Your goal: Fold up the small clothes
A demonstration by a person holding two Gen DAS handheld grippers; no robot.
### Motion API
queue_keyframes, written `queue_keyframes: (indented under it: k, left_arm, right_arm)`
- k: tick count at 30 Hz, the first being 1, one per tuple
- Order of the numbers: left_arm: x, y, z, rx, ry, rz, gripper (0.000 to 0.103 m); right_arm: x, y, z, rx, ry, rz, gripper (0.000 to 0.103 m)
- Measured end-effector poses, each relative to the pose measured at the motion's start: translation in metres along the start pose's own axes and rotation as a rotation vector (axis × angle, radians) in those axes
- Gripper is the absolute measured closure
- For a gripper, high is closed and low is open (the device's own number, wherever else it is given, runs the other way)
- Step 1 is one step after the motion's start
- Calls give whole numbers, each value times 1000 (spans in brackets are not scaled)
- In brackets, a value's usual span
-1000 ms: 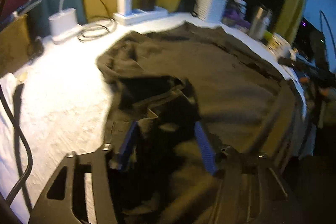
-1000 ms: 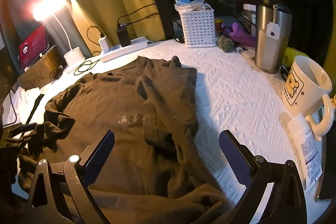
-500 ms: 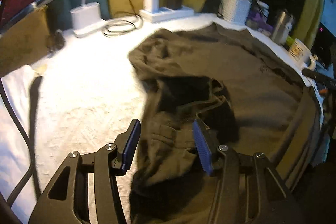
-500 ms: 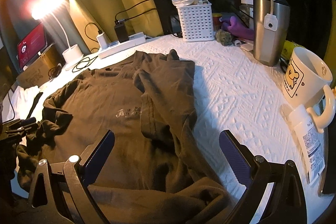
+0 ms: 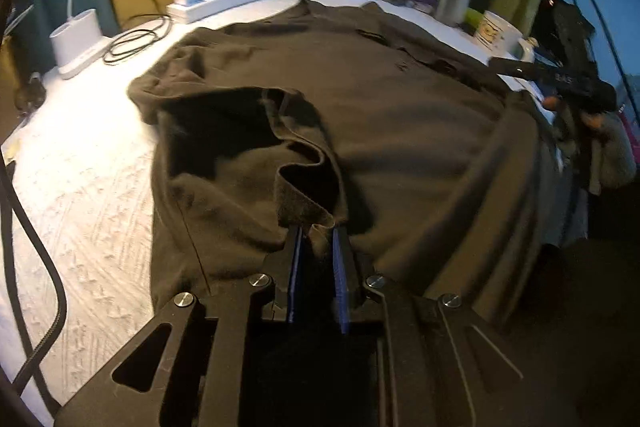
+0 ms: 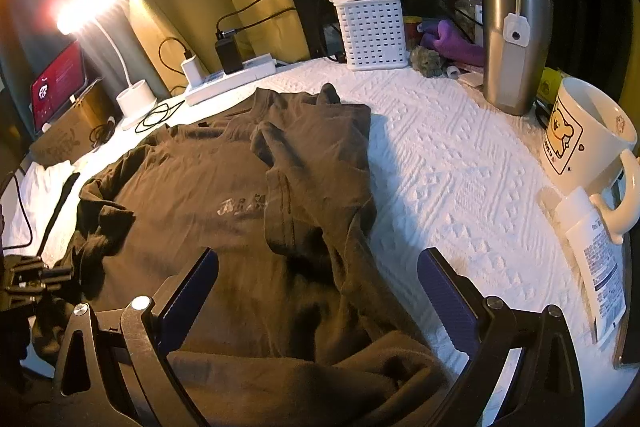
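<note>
A dark brown T-shirt (image 5: 400, 115) lies spread and rumpled on the white textured cloth (image 5: 88, 163). In the left wrist view my left gripper (image 5: 317, 233) is shut on a folded edge of the T-shirt near its sleeve. In the right wrist view the same T-shirt (image 6: 224, 195) shows a faint chest print, with one side folded over. My right gripper (image 6: 318, 267) is open and empty, low over the shirt's near hem. The left gripper shows small at the far left of the right wrist view (image 6: 60, 273).
Along the back stand a lit desk lamp (image 6: 132, 95), a power strip with chargers (image 6: 232, 73), a white basket (image 6: 372, 31), a steel tumbler (image 6: 514, 47) and a white mug (image 6: 588, 139). A tube (image 6: 600, 259) lies at the right edge. A black cable (image 5: 24, 227) runs at left.
My left gripper has closed from open onto the shirt's folded edge. The right gripper has stayed open and almost still.
</note>
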State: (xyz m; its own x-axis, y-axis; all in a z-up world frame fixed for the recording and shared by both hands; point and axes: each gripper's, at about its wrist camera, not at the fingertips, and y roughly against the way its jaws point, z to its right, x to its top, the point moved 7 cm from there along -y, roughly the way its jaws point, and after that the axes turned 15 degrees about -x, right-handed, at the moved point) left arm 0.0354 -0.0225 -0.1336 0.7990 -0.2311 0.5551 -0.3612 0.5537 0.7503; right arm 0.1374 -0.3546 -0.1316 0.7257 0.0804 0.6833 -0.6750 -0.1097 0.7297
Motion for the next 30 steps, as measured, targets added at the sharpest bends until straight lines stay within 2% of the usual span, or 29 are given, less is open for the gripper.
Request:
queue_keyframes:
  k: [2,5,7,8,9,10,14,16,18,20,23,24,25,27,30]
  left_arm:
    - [4,6,6,-18,0,5,89]
    - [18,22,15,-60,-15,59,88]
    - [30,30,15,-61,-22,97,81]
    - [39,31,11,-39,-17,116,77]
    - [47,29,4,-13,-3,125,67]
    - [52,27,-1,0,11,128,64]
    - [71,-6,-32,81,98,83,64]
    - [73,-25,-40,92,121,50,64]
    - [72,-44,-44,63,141,10,64]
    - [74,-53,-33,48,112,-1,63]
    - [76,-49,-5,-96,63,-9,62]
    - [78,-42,2,-105,35,6,62]
    - [81,-34,4,-89,4,26,62]
    - [85,-14,-6,6,-26,63,62]
    - [82,6,-51,155,58,84,62]
  right_arm:
    - [-1,0,2,-3,-2,0,3]
    - [-1,0,5,-6,-11,0,3]
    - [-2,1,7,-5,-15,3,3]
    - [-2,1,7,-3,-16,3,3]
    - [-2,1,7,-3,-16,3,3]
    - [-2,1,7,-2,-16,3,3]
    - [-3,2,11,-1,-22,2,3]
    - [-3,2,16,-7,-30,2,3]
    - [-4,2,21,-15,-39,-2,3]
    - [-5,0,27,-24,-49,-6,3]
    - [-7,-3,32,-31,-55,-15,3]
    - [-7,-4,32,-32,-56,-16,3]
    - [-7,-4,32,-30,-55,-16,3]
    - [-7,-5,31,-26,-51,-15,3]
    - [-6,-9,28,-21,-44,-20,3]
